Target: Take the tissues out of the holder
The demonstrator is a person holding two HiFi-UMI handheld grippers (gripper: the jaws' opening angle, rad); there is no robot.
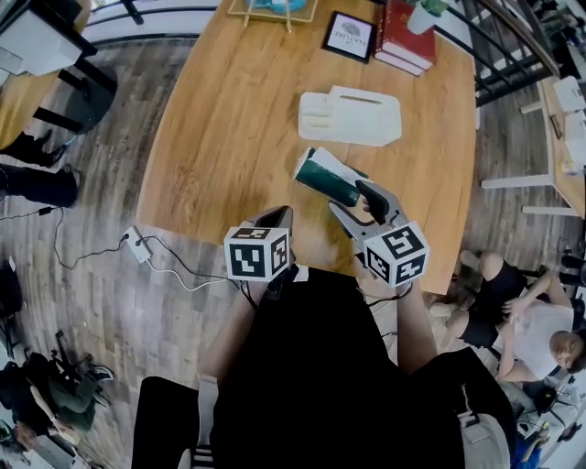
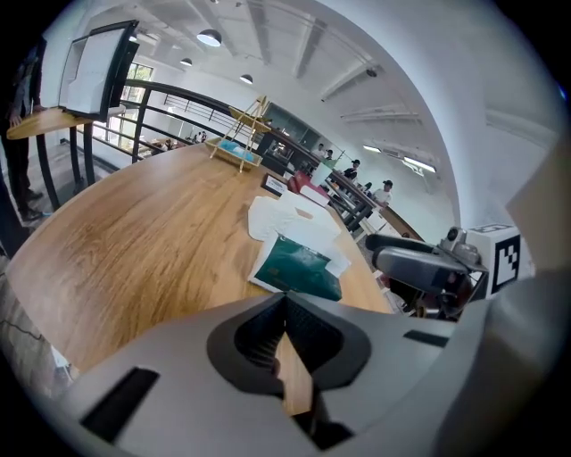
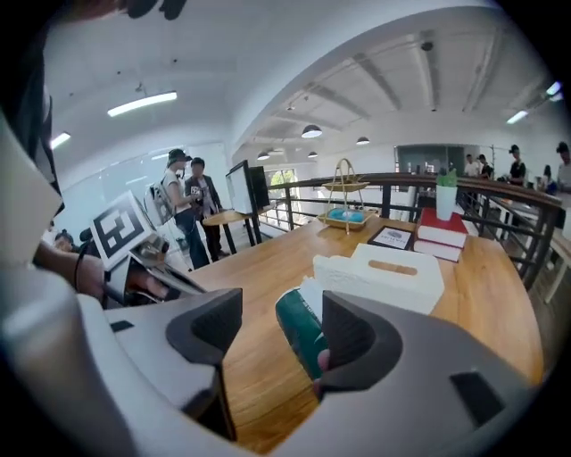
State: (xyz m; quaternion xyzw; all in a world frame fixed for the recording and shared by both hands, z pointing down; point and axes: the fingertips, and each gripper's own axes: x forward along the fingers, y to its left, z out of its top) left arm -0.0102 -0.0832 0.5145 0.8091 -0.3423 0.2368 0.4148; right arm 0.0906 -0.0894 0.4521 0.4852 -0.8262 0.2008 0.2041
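A dark green tissue pack [image 1: 328, 177] [image 2: 299, 265] lies on the wooden table [image 1: 229, 137], near its front edge. Just behind it stands the white tissue holder [image 1: 351, 116] [image 3: 384, 268] with a slot in its top. My right gripper [image 1: 350, 198] [image 3: 281, 326] is open around the near end of the pack [image 3: 299, 330]. The pack rests against the right finger, and bare table shows between it and the left one. My left gripper [image 1: 282, 213] [image 2: 287, 308] hovers shut and empty at the table's front edge, to the left of the pack.
At the far side of the table are red books [image 1: 407, 32], a framed card [image 1: 349, 35] and a wire stand [image 1: 273, 7]. A cable with a power adapter [image 1: 139, 245] lies on the floor to the left. People sit at the right [image 1: 513, 311].
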